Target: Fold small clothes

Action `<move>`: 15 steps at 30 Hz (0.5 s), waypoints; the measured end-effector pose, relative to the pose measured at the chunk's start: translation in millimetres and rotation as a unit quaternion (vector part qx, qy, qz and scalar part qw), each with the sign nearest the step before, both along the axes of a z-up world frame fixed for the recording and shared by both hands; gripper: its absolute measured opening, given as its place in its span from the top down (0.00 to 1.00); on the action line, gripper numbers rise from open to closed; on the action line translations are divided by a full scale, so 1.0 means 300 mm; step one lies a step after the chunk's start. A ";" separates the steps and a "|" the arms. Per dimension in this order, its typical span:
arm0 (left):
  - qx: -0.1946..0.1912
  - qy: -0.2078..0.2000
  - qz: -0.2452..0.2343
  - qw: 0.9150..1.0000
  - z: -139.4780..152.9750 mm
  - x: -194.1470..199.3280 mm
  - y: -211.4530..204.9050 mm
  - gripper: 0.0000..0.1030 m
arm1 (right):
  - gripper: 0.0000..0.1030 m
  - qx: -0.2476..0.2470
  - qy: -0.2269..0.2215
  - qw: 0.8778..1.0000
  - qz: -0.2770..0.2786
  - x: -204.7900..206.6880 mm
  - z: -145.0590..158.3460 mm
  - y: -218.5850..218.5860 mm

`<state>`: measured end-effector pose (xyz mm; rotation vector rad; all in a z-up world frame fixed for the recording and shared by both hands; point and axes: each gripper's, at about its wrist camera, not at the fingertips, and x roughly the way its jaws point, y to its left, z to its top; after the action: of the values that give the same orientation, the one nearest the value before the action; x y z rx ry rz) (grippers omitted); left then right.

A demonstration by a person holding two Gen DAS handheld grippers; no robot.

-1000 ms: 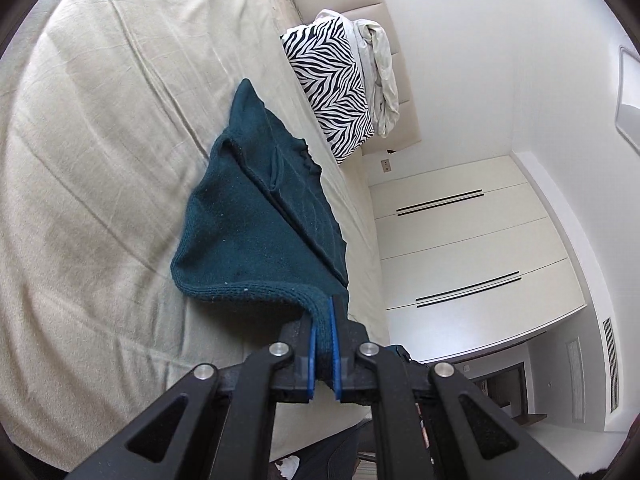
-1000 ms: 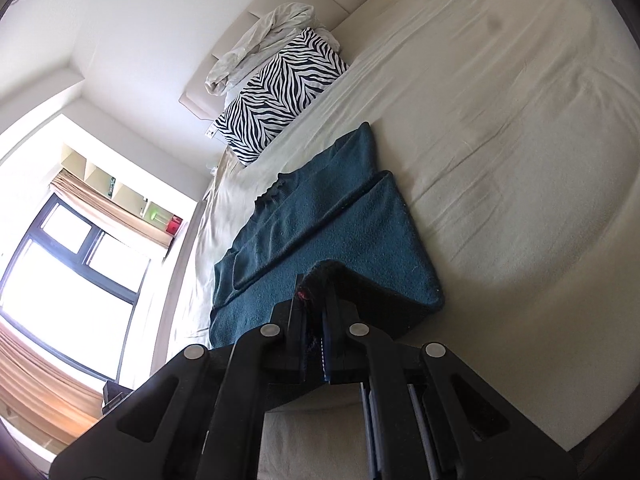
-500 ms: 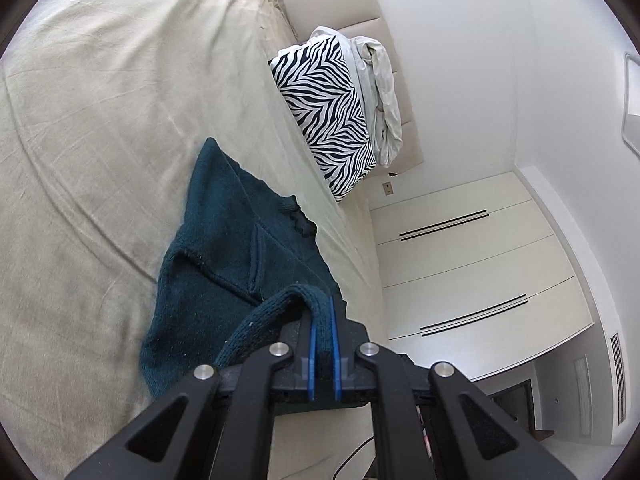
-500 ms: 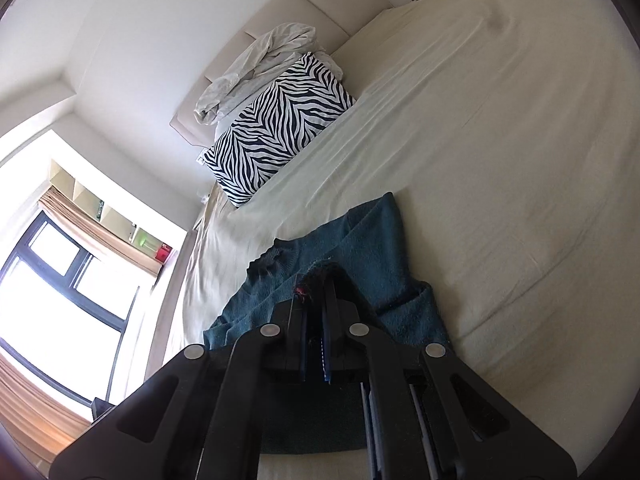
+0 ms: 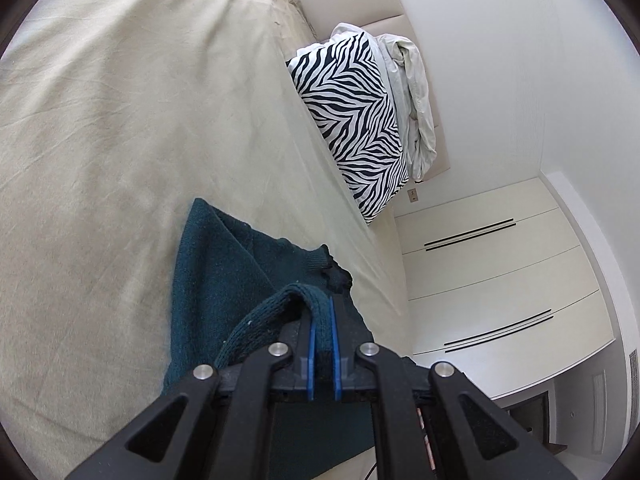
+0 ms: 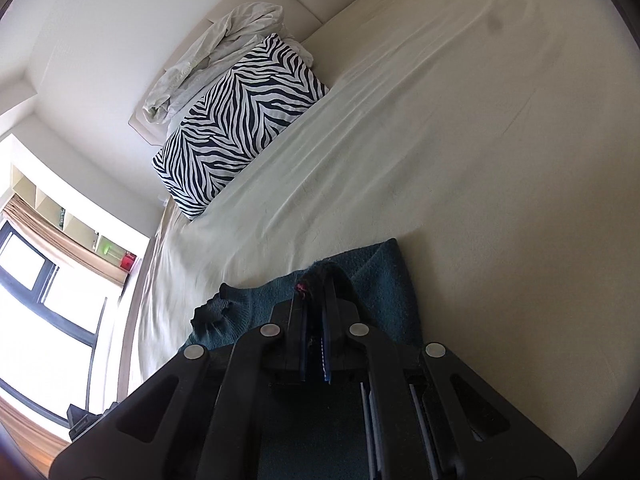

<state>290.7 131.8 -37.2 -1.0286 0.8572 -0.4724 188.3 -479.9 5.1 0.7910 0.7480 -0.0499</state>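
Our left gripper (image 5: 323, 320) clamped on the ribbed hem of the dark teal sweater (image 5: 224, 276), we see the garment lying on the beige bedsheet (image 5: 120, 120), zebra pillow (image 5: 352, 120) at the headboard (image 5: 360, 8), white wardrobe (image 5: 492, 280) beyond

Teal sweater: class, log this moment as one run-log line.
left gripper: shut on teal sweater | right gripper: shut on teal sweater | surface: bed
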 end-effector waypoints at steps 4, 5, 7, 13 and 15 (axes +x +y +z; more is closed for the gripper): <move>0.013 0.034 0.020 0.999 -0.083 0.058 0.012 0.49 | 0.82 0.008 0.047 0.999 0.001 0.126 -0.115 -0.026; 0.019 0.036 0.029 0.999 -0.090 0.052 0.017 0.31 | 0.72 0.006 0.054 0.998 -0.004 0.138 -0.135 -0.036; 0.017 0.028 0.033 0.999 -0.093 0.030 0.026 0.26 | 0.53 0.013 0.039 0.999 -0.016 0.120 -0.151 -0.053; 0.056 0.019 0.009 0.998 -0.068 -0.069 -0.008 0.26 | 0.43 0.007 0.037 0.999 -0.023 0.004 -0.133 -0.091; 0.078 0.009 0.003 0.997 -0.056 -0.122 -0.024 0.27 | 0.43 -0.020 0.040 0.999 -0.004 -0.056 -0.106 -0.067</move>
<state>254.1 124.6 -54.0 -0.8922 0.8924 -0.3861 171.5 -499.9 -26.7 0.7577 0.8180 -0.1042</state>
